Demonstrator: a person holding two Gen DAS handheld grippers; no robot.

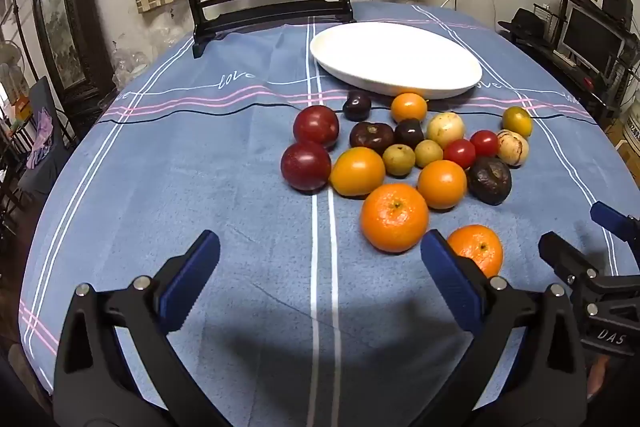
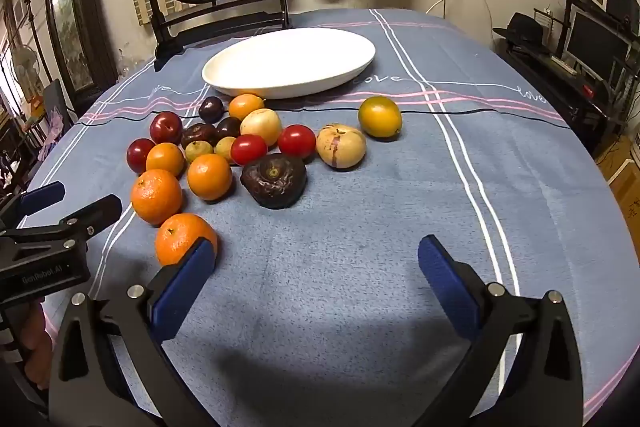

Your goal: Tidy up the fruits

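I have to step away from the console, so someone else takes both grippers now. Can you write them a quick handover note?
Left gripper: open, empty, over bare cloth.
Right gripper: open, empty.
White plate: holds nothing, at the far side of the blue tablecloth.
Fruits: all loose on the cloth in front of the plate. Nearest orange lies beside the right gripper's left finger; wrinkled dark fruit mid-cluster; yellow-green fruit apart on the right.
Done: nothing yet.
Left: every fruit, probably onto the plate.
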